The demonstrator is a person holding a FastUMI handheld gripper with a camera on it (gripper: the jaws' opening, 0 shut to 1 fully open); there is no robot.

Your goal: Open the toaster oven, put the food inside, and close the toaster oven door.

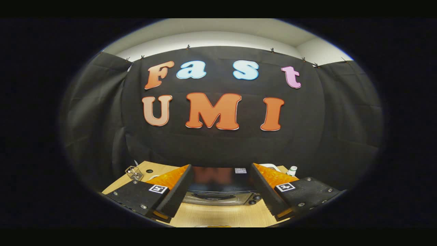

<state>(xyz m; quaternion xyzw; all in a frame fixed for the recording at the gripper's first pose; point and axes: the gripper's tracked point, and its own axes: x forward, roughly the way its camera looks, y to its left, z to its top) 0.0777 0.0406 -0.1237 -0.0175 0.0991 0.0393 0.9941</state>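
The gripper [220,191], its two fingers spread wide and holding nothing, hangs above a light wooden table [218,215] and faces the booth's black cloth wall [218,147]. Framed in the gap between the fingers and just beyond them sits the toaster oven [222,191], a dark box with a shiny metal front strip and two dark knobs at its right end; whether its door is open or closed cannot be told from this angle. A small clear glass object [134,173] stands on the table beyond the left finger, near the table's far edge. A small white bottle [292,170] stands beyond the right finger, close against the cloth wall.
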